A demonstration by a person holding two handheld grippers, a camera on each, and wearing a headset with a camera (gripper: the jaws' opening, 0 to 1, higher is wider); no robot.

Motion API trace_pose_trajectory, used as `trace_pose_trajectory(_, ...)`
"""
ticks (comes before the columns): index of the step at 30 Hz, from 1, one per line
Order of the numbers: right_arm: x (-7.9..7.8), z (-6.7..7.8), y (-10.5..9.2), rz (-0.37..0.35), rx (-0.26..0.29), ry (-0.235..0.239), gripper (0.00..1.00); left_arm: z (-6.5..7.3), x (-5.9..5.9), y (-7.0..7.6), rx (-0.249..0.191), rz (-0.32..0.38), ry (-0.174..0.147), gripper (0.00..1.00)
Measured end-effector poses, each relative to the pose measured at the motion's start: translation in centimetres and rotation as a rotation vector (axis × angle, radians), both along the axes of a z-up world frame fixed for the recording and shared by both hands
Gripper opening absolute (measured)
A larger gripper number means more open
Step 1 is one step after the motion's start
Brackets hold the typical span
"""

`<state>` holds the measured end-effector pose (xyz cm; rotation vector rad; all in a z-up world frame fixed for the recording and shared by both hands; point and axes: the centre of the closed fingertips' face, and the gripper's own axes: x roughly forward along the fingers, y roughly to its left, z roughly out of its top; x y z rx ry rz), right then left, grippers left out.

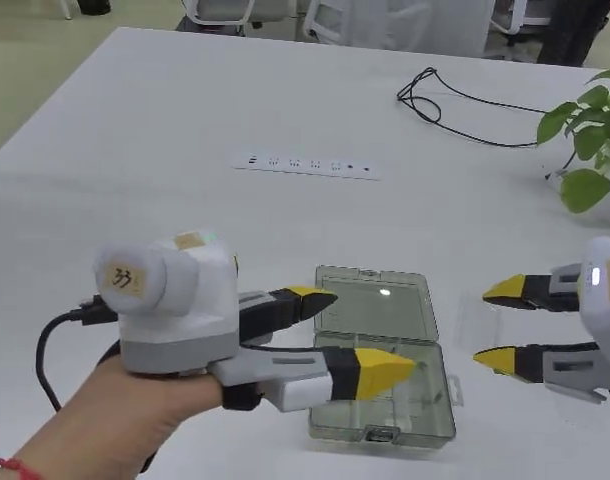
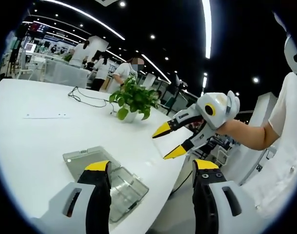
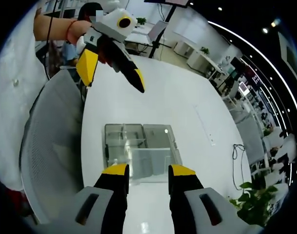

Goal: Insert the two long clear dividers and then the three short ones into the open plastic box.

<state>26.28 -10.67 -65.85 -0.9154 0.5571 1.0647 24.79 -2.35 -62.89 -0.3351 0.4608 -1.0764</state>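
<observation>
Room: an open office with a broad white surface (image 1: 185,150). A power strip (image 1: 305,163) lies beyond the box, a black cable (image 1: 455,100) lies farther beyond it, and a leafy plant (image 1: 585,140) stands off past the box's right side.
Box: the clear plastic box (image 1: 430,420) rests flat on the surface with its lid (image 1: 380,300) thrown back on the far side.
Left gripper: the left gripper (image 1: 357,332) hovers over the box's left edge with its jaws spread wide. Nothing is between them, so it is released.
Right gripper: the right gripper (image 1: 495,323) sits just to the right of the box, level with it, and its jaws are partly apart.
Divider: in the right gripper view a pale clear panel (image 3: 153,165) spans the gap at the jaw tips, in front of the box. It looks like a divider, but it is too transparent for me to tell whether the jaws are truly clamped on it.
Inside the box: I cannot tell whether any divider is already seated.
Step in hand: probably carrying a long divider to the box.
Doing it well: keep the panel upright and parallel to the box's long walls. Line both ends up with the slots before lowering, and let the free gripper pin the box's left edge.
Risk: a tilted panel may jam, or nudge the light box aside.
</observation>
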Motion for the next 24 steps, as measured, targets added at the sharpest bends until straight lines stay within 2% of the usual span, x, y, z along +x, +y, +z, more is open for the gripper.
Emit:
trace_pose_trajectory(2, -0.3, 0.3, 0.5, 0.011, -0.007, -0.014, 0.33, 0.0, 0.0, -0.3, -0.011, 0.003, 0.03, 0.65)
trace_pose_trajectory(4, -0.5, 0.6, 0.7, 0.014, -0.005, -0.023, 0.33, 0.1, 0.0, -0.6, -0.02, 0.004, 0.036, 0.64)
trace_pose_trajectory(5, -0.6, 0.7, 1.0, 0.017, -0.004, -0.027, 0.33, 0.1, 0.0, -0.8, -0.024, 0.003, 0.051, 0.63)
trace_pose_trajectory(10, -1.2, 1.2, 1.9, 0.035, -0.01, -0.055, 0.33, 0.4, -0.4, -1.4, -0.053, -0.007, 0.082, 0.55)
trace_pose_trajectory(12, -1.4, 1.3, 2.1, 0.038, -0.007, -0.059, 0.33, 0.7, -0.5, -1.8, -0.083, -0.001, 0.11, 0.54)
trace_pose_trajectory(18, -2.1, 1.6, 3.0, 0.055, -0.007, -0.076, 0.33, 0.8, -0.5, -2.4, -0.115, 0.005, 0.156, 0.46)
trace_pose_trajectory(24, -2.7, 1.9, 3.9, 0.084, -0.02, -0.093, 0.33, 0.3, -0.9, -3.1, -0.114, -0.006, 0.189, 0.4)
